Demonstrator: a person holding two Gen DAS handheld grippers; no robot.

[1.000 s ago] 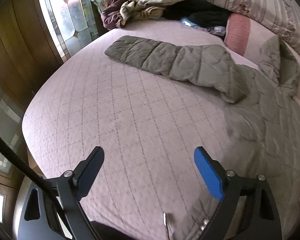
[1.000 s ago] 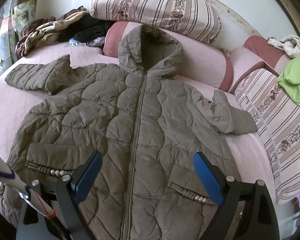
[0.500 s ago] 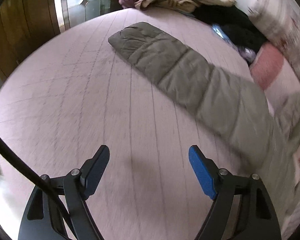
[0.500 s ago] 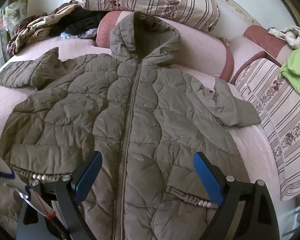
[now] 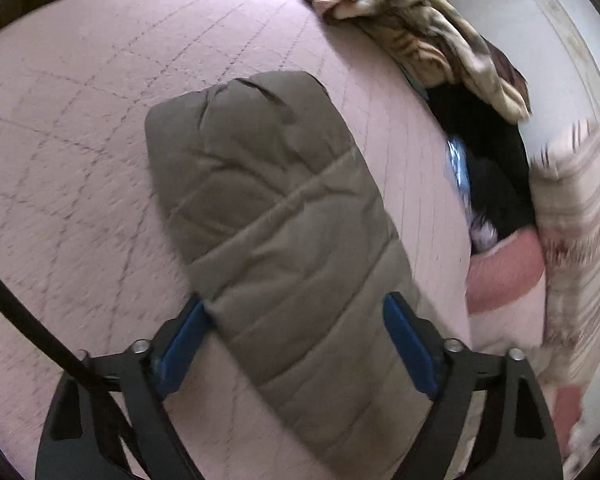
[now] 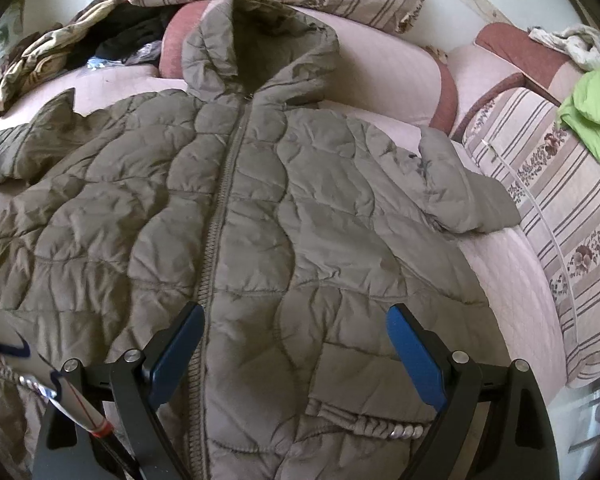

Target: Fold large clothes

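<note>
Since 0.5 s ago the left gripper [image 5: 296, 344] has closed in on the sleeve [image 5: 268, 216] — jaws apart, straddling it, not clamped. Right gripper [image 6: 296, 356] hovers w/ jaws apart over the jacket [image 6: 240, 216], which lies flat, zipped, on the bed [image 5: 80, 120]. Puffy, soft, light, prob. slippery — pinch near the cuff. Hood points to the pillows; sleeve's long axis runs away from the left gripper.

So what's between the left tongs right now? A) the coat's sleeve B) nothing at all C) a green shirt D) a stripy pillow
A: the left tongs are wide open with the olive coat's sleeve lying between their blue pads on the pink bedspread.
</note>
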